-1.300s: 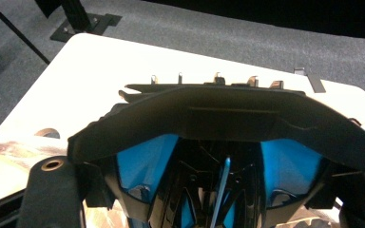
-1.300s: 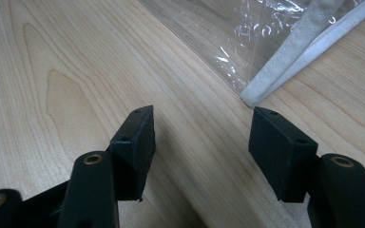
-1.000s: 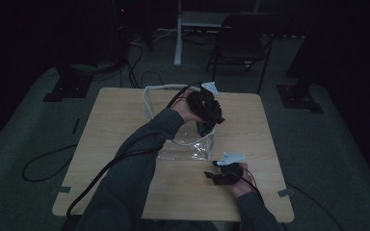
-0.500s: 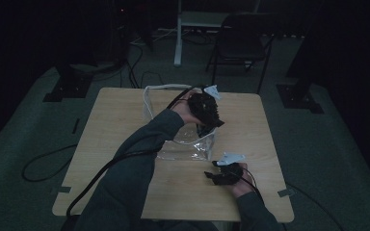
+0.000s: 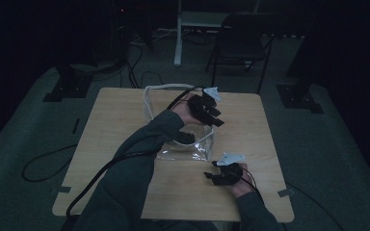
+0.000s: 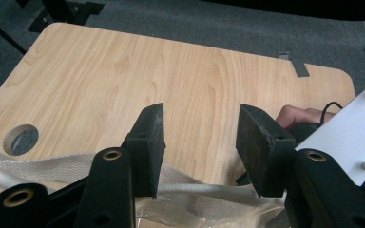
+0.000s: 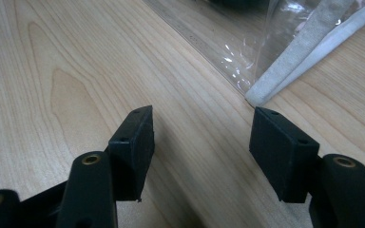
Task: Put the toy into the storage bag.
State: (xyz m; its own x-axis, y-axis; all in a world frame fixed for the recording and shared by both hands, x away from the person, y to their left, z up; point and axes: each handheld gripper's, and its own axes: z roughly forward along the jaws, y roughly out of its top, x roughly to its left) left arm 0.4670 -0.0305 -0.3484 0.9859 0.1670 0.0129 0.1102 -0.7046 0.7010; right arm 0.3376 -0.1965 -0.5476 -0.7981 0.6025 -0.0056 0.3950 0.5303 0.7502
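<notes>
A clear plastic bag [image 5: 192, 147] with white webbing straps [image 5: 161, 89] lies mid-table. My left gripper [image 5: 216, 115] hovers over the bag's far right side, pointing down and towards the person. In the left gripper view the left gripper [image 6: 199, 118] has just been closing its jaws. A gap remains, and the white strap [image 6: 43, 164] and a white cord [image 6: 195, 190] of the bag [image 6: 171, 211] run below the pads without being pressed. My right gripper [image 5: 211, 175] rests low near the bag's front right corner. It [image 7: 202, 121] is open over bare wood, with the bag's edge [image 7: 247, 47] just beyond.
The wooden table [image 5: 120, 110] has a round cable hole [image 6: 20, 139]. Something dark lies inside the bag [image 5: 184, 138]. In the left gripper view the other hand [image 6: 297, 115] and its grey plate [image 6: 347, 128] sit at the right. A chair [image 5: 243, 33] stands behind the table.
</notes>
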